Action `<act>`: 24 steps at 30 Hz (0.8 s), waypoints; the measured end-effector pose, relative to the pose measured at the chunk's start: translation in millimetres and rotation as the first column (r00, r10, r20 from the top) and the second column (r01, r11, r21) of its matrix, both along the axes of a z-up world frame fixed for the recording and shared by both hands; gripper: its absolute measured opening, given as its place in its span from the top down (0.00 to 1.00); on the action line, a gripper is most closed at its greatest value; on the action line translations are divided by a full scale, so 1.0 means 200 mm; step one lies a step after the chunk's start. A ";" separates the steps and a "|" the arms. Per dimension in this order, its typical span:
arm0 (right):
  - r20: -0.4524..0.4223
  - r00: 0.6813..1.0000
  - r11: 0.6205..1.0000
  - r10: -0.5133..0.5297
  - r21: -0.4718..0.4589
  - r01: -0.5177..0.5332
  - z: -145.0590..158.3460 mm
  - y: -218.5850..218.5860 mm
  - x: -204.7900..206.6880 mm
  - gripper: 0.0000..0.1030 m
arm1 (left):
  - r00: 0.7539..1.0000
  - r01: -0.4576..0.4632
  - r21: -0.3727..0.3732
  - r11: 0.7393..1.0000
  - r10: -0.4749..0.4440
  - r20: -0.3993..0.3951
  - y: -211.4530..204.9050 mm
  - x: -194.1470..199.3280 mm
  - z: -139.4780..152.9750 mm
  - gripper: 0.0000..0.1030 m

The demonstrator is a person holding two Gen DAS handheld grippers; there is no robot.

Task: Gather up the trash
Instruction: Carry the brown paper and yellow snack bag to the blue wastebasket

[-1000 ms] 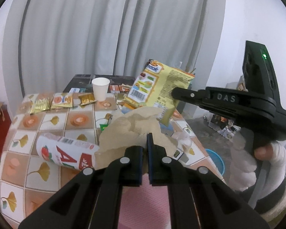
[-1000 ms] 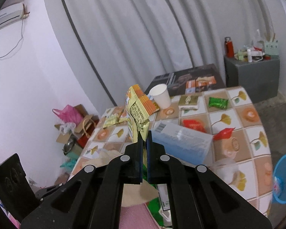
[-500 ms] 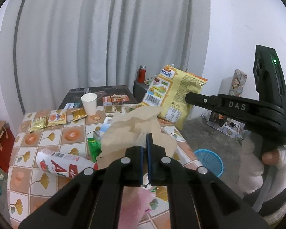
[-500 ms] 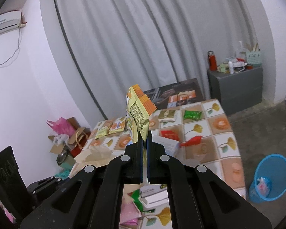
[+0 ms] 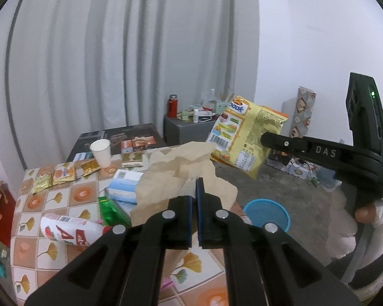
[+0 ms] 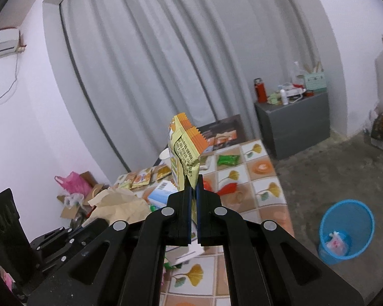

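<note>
Snack packets (image 5: 54, 177), a paper cup (image 5: 101, 152), a blue tissue pack (image 5: 123, 185) and a red-and-white wrapper (image 5: 69, 230) litter the tiled table (image 5: 25, 252); a blue waste basket (image 6: 346, 232) stands on the floor off its right edge. The left gripper (image 5: 196, 191) is clamped on crumpled brown paper (image 5: 181, 170) above the table's near edge. The right gripper (image 6: 194, 186) pinches a yellow snack bag (image 6: 185, 148), upright over the table's right side.
</note>
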State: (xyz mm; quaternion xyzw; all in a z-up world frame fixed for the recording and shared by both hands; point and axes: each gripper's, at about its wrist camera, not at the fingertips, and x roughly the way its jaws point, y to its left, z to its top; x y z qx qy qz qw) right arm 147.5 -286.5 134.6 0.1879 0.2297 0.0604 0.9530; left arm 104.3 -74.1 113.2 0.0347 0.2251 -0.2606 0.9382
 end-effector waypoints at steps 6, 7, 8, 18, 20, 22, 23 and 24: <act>-0.007 0.996 0.996 -0.090 0.019 0.090 -0.03 -0.12 -0.11 0.99 | 0.996 0.086 -0.011 0.996 -0.086 -0.006 -0.12 0.00 0.00 0.98; -0.010 0.994 0.994 -0.108 0.021 0.109 -0.03 -0.14 -0.13 0.99 | 0.995 0.101 -0.012 0.995 -0.101 -0.005 -0.15 0.00 0.00 0.98; -0.012 0.992 0.992 -0.125 0.023 0.126 -0.04 -0.16 -0.15 0.99 | 0.994 0.113 -0.012 0.994 -0.113 -0.003 -0.17 0.00 0.01 0.98; -0.011 0.963 0.959 -0.269 0.091 0.269 -0.10 -0.39 -0.32 0.99 | 0.975 0.221 0.031 0.975 -0.221 -0.011 -0.44 -0.01 -0.01 0.98; -0.013 0.960 0.955 -0.280 0.095 0.280 -0.10 -0.43 -0.33 0.99 | 0.973 0.232 0.033 0.972 -0.232 -0.015 -0.49 -0.01 -0.01 0.98; -0.013 0.956 0.951 -0.294 0.096 0.294 -0.11 -0.47 -0.34 0.99 | 0.970 0.241 0.037 0.970 -0.241 -0.014 -0.55 -0.02 -0.01 0.98; -0.012 0.954 0.950 -0.299 0.097 0.298 -0.11 -0.47 -0.36 0.99 | 0.969 0.247 0.039 0.968 -0.247 -0.015 -0.58 -0.02 -0.02 0.98; -0.011 0.952 0.947 -0.305 0.100 0.305 -0.11 -0.49 -0.37 0.99 | 0.968 0.252 0.040 0.967 -0.251 -0.015 -0.60 -0.02 -0.02 0.98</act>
